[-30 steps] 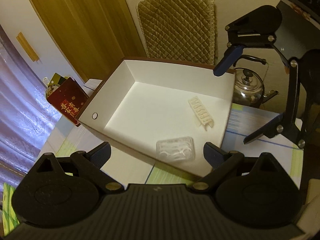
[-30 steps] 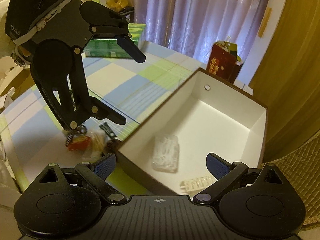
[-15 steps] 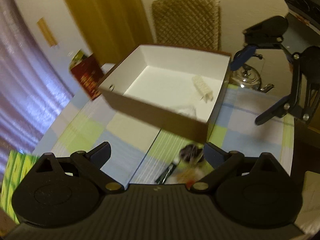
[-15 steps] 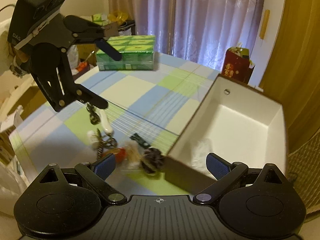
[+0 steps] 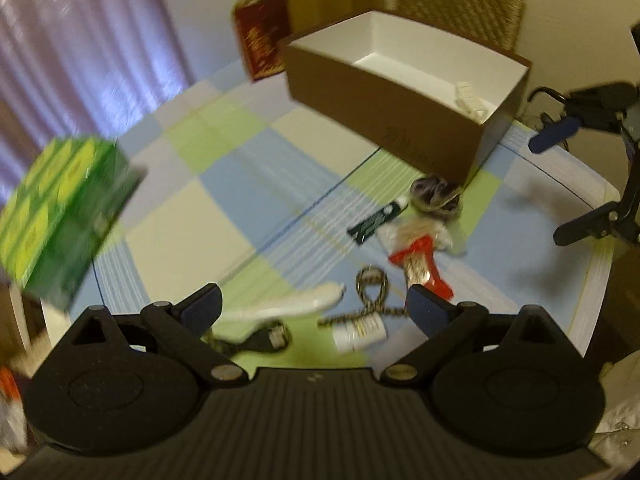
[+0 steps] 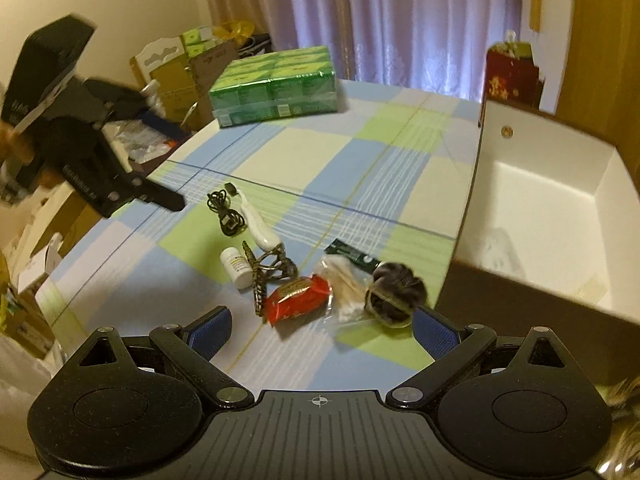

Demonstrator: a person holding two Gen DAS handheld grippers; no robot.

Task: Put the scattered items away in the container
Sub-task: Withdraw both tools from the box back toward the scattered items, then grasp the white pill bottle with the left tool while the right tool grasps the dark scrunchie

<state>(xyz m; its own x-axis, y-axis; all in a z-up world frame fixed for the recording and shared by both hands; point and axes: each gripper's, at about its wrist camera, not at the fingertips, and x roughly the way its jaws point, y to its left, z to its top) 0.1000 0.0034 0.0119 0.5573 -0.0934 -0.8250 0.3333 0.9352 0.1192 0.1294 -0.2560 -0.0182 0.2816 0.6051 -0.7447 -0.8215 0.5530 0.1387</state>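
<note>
Right wrist view: both claws, right claw (image 6: 322,326) and left claw (image 5: 314,306), released and empty above counter (image 6: 360,168) clutter, box (image 6: 552,216) at right.

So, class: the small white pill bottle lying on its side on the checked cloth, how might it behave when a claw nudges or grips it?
The pill bottle lies on its side, so it would probably roll if nudged. Its smooth round wall might slip between the fingers. It looks small, so likely light.
</note>
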